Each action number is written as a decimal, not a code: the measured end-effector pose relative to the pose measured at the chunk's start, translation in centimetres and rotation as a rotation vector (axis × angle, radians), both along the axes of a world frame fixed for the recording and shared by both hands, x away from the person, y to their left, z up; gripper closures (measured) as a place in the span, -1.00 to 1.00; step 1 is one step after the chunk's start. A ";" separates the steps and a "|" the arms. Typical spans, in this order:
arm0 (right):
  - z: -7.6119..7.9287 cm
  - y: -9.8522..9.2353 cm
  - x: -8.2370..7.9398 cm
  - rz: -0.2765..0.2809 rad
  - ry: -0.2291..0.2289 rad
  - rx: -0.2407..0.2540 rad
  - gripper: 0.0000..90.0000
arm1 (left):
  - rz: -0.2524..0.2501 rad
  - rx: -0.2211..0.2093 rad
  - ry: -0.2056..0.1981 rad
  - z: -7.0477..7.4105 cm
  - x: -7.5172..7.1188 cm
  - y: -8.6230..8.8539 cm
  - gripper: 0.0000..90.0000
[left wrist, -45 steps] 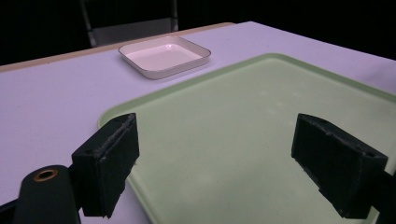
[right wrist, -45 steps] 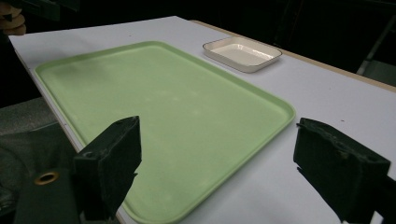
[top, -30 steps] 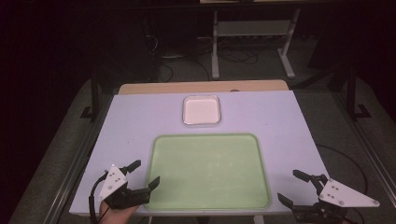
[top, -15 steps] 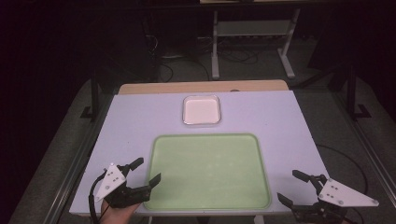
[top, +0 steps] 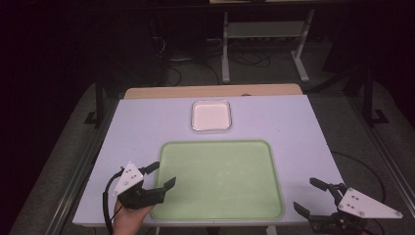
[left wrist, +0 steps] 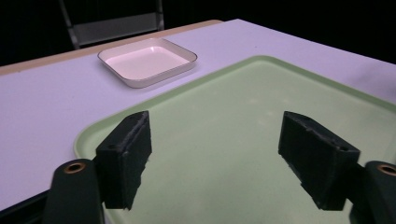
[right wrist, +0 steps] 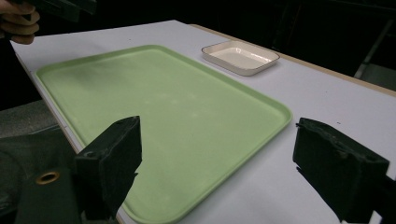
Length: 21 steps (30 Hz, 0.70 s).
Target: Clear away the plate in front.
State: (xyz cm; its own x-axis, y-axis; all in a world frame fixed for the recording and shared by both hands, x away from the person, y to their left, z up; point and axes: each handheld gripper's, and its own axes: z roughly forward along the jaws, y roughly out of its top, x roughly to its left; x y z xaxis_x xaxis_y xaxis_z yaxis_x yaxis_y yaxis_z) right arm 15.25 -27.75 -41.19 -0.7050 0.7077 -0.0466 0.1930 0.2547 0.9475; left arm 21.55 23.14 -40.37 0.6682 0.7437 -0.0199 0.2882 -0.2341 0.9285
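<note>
While left gripper point(top: 161, 175) hovers over green tray point(top: 220, 176) corner, both grippers gape wide, holding nothing; right gripper point(top: 307, 196) likewise.

Green tray point(top: 220, 181): looks plastic, smooth, matt-to-satin, faint pale smudges on its floor in the right gripper view. Small white dish point(top: 211, 116): glossy, smooth, maybe melamine or glazed ceramic, thin darker rim line. Counter point(top: 147, 127): matt pale lilac sheet, smooth; far edge shows bare light wood. Left claw point(top: 159, 176): black jaw pads, matt, rough grainy surface, brass-looking metal eyelets by the pads; flat pale grey plate on top, matt. Right claw point(top: 307, 196): same rough black pads.
</note>
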 end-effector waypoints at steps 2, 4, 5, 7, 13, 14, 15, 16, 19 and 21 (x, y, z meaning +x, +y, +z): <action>0.0 0.0 -0.1 -0.001 -0.004 0.002 -0.68 | 0.002 0.020 0.014 0.2 0.5 -0.3 -0.59; 0.1 0.0 -0.1 0.000 -0.006 0.003 -0.68 | 0.000 0.024 0.024 0.4 0.9 -0.6 -0.64; 0.1 0.0 -0.1 -0.002 -0.008 0.005 -0.68 | -0.009 0.046 0.046 0.7 1.4 -0.9 -0.67; 0.2 0.0 -0.2 -0.004 -0.012 0.006 -0.68 | -0.014 0.090 0.041 0.8 1.8 -1.2 -0.66; 0.2 -0.2 -0.3 -0.009 -0.014 0.011 -0.69 | -0.013 0.106 -0.009 1.3 2.6 -1.8 -0.67; 0.2 -0.2 -0.3 -0.009 -0.014 0.011 -0.69 | -0.013 0.106 -0.009 1.3 2.6 -1.8 -0.67; 0.2 -0.2 -0.3 -0.011 -0.017 0.013 -0.69 | -0.018 0.111 -0.024 1.4 2.9 -2.0 -0.67; 0.2 -0.2 -0.3 -0.011 -0.017 0.013 -0.69 | -0.018 0.111 -0.024 1.4 2.9 -2.0 -0.67; 0.3 -0.2 -0.3 -0.012 -0.021 0.013 -0.69 | -0.014 0.116 -0.020 1.6 4.0 -2.4 -0.67; 0.3 -0.2 -0.3 -0.014 -0.021 0.012 -0.69 | -0.013 0.120 -0.018 1.6 4.3 -2.5 -0.67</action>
